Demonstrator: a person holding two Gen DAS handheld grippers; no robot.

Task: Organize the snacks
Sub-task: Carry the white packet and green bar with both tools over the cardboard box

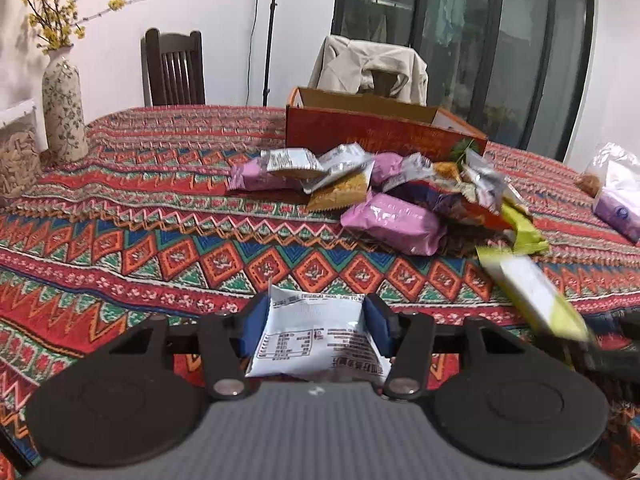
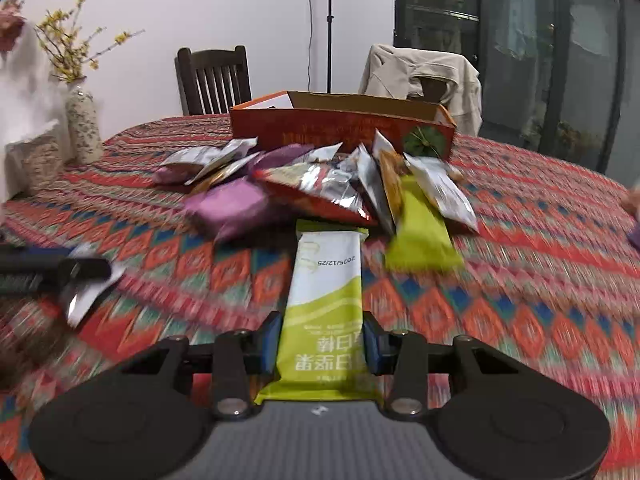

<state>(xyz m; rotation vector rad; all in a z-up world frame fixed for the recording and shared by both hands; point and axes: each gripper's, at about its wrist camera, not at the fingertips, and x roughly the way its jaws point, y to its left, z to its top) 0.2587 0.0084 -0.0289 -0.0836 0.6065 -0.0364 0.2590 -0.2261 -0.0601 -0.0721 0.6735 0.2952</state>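
My left gripper (image 1: 317, 326) is shut on a white snack packet (image 1: 316, 344), its blue pads pressing both sides. The right gripper (image 2: 322, 340) is shut on a long green-and-white snack bar (image 2: 326, 304) that sticks out ahead of the fingers. That bar (image 1: 532, 292) shows blurred at the right of the left wrist view. Beyond both lies a heap of snack packets (image 1: 384, 196) in pink, silver and green, just in front of an open orange cardboard box (image 1: 376, 130). The same heap (image 2: 312, 188) and box (image 2: 340, 126) appear in the right wrist view.
A patterned red tablecloth (image 1: 160, 248) covers the table. A flowered vase (image 1: 64, 108) with yellow branches and a clear container (image 1: 16, 156) stand at the far left. A tissue pack (image 1: 618, 196) lies far right. Two chairs (image 1: 174, 68) stand behind, one draped with a beige jacket (image 1: 372, 68).
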